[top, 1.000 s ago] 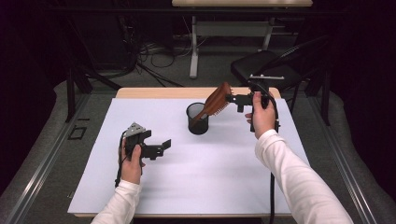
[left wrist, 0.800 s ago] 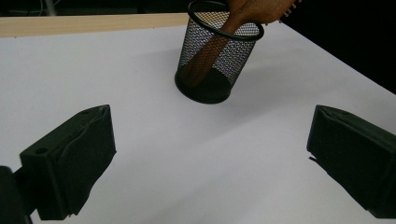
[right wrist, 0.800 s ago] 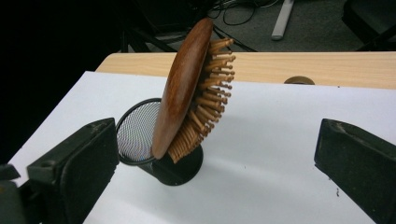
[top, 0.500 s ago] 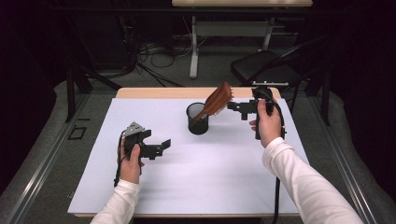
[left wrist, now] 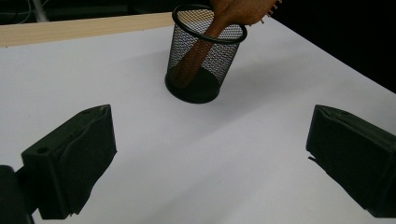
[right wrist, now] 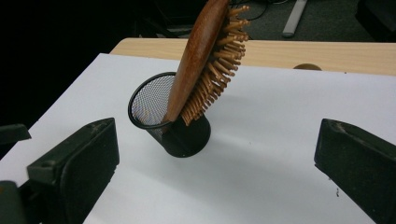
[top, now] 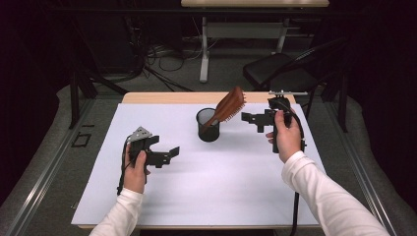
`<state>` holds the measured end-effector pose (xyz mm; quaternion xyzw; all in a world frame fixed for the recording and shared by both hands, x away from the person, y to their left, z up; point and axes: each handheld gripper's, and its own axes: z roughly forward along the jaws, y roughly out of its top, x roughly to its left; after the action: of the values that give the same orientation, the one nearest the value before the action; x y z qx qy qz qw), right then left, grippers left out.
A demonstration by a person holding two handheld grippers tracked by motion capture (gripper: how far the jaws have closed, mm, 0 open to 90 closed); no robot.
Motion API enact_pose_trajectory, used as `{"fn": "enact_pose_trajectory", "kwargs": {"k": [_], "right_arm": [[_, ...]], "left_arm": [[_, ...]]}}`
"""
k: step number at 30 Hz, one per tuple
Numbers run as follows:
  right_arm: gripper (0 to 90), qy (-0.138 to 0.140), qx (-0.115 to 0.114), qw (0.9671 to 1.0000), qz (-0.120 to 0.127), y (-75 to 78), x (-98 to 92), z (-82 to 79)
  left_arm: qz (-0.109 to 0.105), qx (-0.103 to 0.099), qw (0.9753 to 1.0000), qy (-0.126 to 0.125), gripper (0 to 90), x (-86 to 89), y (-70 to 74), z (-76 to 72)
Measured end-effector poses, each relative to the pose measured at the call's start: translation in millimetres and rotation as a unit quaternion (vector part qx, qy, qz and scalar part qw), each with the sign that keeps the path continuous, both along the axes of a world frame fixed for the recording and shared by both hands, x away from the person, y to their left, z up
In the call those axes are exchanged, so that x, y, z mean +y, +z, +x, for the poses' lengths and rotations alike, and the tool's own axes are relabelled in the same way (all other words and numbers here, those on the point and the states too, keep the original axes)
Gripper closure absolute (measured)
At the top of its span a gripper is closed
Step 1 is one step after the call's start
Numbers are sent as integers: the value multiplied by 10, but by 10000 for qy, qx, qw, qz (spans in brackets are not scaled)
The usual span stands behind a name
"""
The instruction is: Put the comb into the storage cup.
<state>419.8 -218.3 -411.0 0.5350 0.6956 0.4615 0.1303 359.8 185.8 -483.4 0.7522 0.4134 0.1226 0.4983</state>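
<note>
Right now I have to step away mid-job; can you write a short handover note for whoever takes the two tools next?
Left tool: open, holding nothing, low over the white table sheet.
Right tool: open, holding nothing, just right of the brush, apart from it.
Brown wooden paddle hairbrush: handle down inside the black wire-mesh cup, head leaning out over the rim toward the right tool.
Done: brush stands in the cup.
Left: probably nothing except pulling both tools clear without tipping the cup.

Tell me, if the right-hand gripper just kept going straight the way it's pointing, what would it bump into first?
Probably the wooden hairbrush leaning out of the black mesh cup. The right gripper points at them with open jaws, and its own view centres on both. Depth is unclear, so the cup's rim could come first.
</note>
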Motion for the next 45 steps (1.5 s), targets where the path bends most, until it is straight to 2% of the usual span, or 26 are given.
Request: {"fn": "enact_pose_trajectory", "kwargs": {"k": [5,8,19,30,37,45], "right_arm": [[0,18,57,10000,36,-83,-53,-78],[0,40,85,9999,70,-145,-87,-146],[3,112,125,9998,141,-433,-206,-401],[8,191,-71,9997,-117,-731,-296,-668],[8,241,-191,9994,-138,-904,-287,-809],[8,224,-346,9990,-177,-1026,-281,-928]], "left_arm": [[41,16,9999,-119,17,54,43,-57],[-5,50,9999,-160,17,108,43,-86],[-69,134,9999,-38,17,344,-51,-160],[-141,142,9998,-42,17,472,-201,-249],[-149,92,9998,-85,17,489,-250,-278],[-119,36,9998,-138,16,490,-277,-304]]}}
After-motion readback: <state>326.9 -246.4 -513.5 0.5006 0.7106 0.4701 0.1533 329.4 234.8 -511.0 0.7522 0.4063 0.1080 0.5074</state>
